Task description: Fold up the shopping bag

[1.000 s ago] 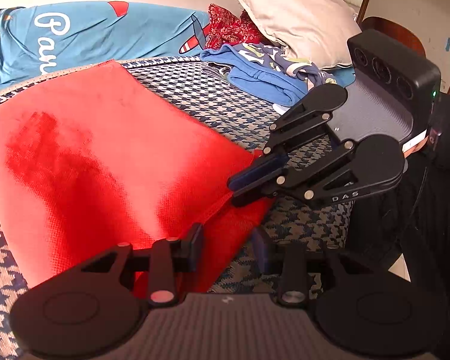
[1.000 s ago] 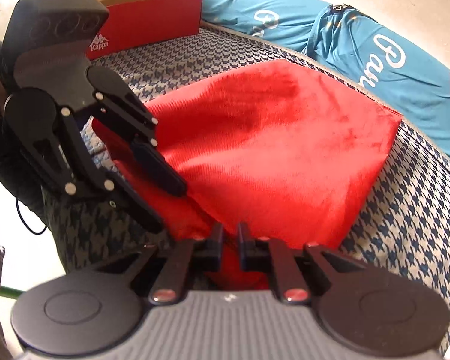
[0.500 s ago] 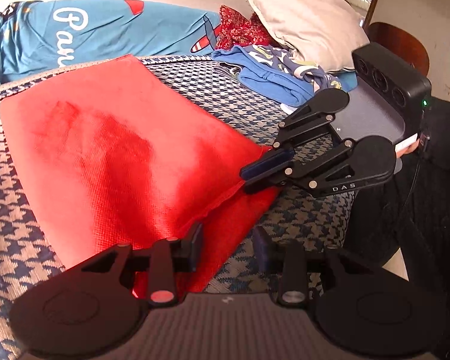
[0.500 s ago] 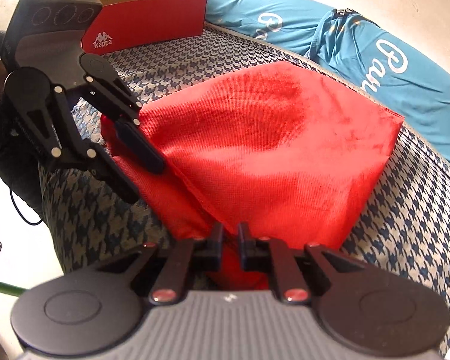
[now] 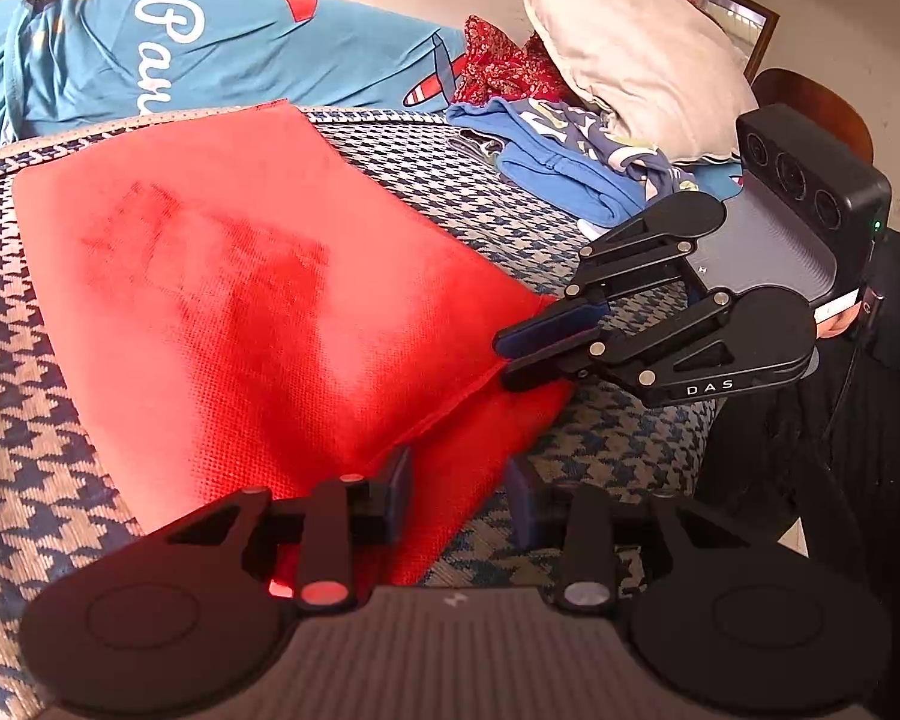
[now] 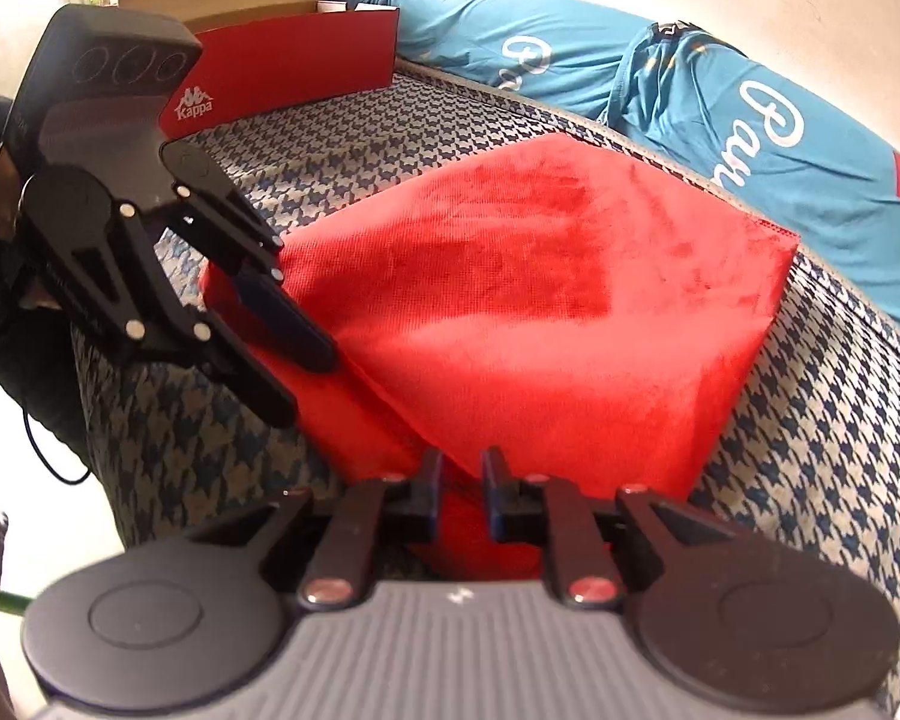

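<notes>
Bag [image 5: 258, 300], red, non-woven: lies flat on the houndstooth bed cover [image 5: 24, 396], filling mid-frame, one layer lapped over a lower one along its near edge. Right gripper [image 6: 461, 477]: fingers narrowly parted, cloth between them; from the left view it looks pinched shut on the bag's corner. Left gripper [image 5: 457, 483]: open, straddling the near edge, holding nothing. Risk: thin fabric slipping from one-corner grip, skewing any fold. Left view alone shows pillow [image 5: 630, 54], upper right; right view alone shows red shoebox [image 6: 282, 69], upper left.
</notes>
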Demonstrator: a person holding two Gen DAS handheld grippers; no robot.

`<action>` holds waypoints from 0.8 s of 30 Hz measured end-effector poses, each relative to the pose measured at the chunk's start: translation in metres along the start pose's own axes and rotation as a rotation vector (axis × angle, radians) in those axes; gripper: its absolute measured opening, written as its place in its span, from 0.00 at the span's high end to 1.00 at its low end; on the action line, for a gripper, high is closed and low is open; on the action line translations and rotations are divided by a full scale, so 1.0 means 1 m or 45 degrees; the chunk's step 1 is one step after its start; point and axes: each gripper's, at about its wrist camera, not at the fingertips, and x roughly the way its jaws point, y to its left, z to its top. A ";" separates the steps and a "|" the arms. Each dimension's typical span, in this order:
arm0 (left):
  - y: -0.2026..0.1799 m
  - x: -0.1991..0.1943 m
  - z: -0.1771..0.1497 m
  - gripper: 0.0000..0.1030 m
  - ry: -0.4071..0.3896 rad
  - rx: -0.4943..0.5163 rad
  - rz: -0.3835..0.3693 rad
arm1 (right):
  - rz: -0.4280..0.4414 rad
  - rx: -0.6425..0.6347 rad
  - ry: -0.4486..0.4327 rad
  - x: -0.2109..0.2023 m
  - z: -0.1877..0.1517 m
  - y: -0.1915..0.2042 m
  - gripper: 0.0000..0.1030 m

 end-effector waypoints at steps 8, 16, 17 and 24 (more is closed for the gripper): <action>-0.002 0.002 0.001 0.66 -0.002 0.000 0.003 | 0.035 -0.003 -0.050 -0.001 0.007 0.010 0.75; -0.006 0.005 0.003 0.66 0.007 0.035 0.014 | 0.049 -0.107 -0.071 0.013 0.020 0.033 0.84; -0.006 0.006 0.003 0.66 0.010 0.039 0.015 | 0.054 -0.126 -0.066 0.015 0.021 0.036 0.86; -0.014 0.002 0.004 0.66 0.063 0.113 0.060 | 0.077 -0.199 -0.048 0.026 0.015 0.041 0.91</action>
